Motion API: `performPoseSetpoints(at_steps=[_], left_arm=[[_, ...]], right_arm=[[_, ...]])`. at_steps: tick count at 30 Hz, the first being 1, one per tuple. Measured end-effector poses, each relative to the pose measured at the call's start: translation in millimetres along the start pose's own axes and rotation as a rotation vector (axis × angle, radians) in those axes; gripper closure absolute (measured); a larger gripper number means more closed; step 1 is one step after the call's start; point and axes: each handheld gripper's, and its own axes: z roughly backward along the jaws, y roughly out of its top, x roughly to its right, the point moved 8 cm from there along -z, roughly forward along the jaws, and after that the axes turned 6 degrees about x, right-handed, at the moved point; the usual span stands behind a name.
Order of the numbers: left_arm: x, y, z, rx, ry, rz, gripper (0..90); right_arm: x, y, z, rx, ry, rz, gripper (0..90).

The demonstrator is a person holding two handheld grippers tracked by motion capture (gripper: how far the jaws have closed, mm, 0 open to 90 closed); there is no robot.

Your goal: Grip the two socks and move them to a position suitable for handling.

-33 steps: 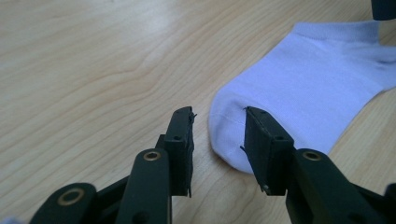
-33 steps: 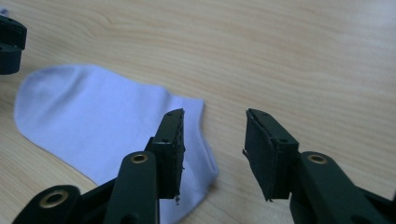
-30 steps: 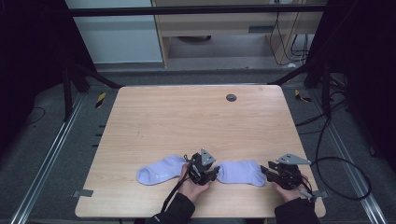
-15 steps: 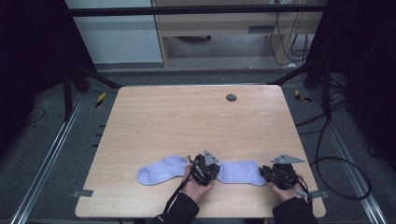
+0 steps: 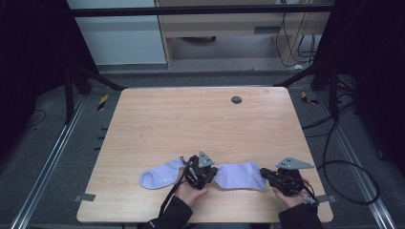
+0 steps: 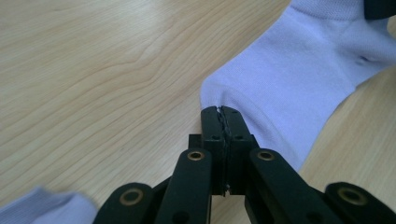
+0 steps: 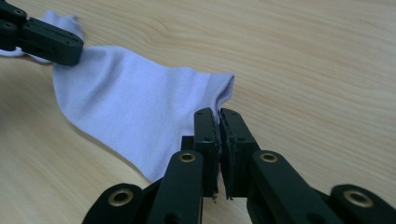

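Observation:
A pale lilac sock (image 5: 241, 175) lies near the table's front edge, between my two grippers. My left gripper (image 5: 215, 175) has just been closing and is now shut on the sock's left end (image 6: 299, 79), pinching its edge. My right gripper (image 5: 264, 175) has likewise just closed and pinches the cuff end (image 7: 135, 107) on the right. In the right gripper view, the left gripper (image 7: 42, 37) shows at the sock's far end. A second lilac sock (image 5: 160, 175) lies flat to the left of my left hand, and its tip (image 6: 42, 207) shows in the left gripper view.
The wooden table (image 5: 200, 124) has a small dark round insert (image 5: 236, 99) near its far edge. Cables trail from both grippers over the front edge. Black frame legs and floor cables surround the table.
Both grippers' jaws have closed onto the ends of the right-hand sock. Both hands have lifted slightly. The left-hand sock has not moved.

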Motion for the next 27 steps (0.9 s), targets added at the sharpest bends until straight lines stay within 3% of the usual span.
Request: performPoseSetpoints(at_steps=[5,15,19,24,27], left_arm=[[-8.4,-6.3,22.0,-0.007,0.002,-0.007,88.7],[-27.0,-44.1,38.9,-0.062,0.017,0.009,88.5],[-32.7,-53.0,35.1,-0.082,0.026,0.026,88.3],[-32.4,-58.3,28.9,-0.099,0.028,0.018,87.2],[-33.8,-55.2,32.1,-0.076,0.038,0.018,81.1]], right_arm=[[-27.2,7.2,-5.1,0.009,0.066,0.024,86.2],[-50.4,3.4,-21.9,-0.022,0.126,0.027,86.2],[-53.4,-4.4,-32.4,-0.058,0.125,0.041,85.5],[-49.7,-12.1,-40.9,-0.092,0.104,0.046,83.9],[-47.7,-13.5,-41.7,-0.096,0.088,0.050,79.3]])
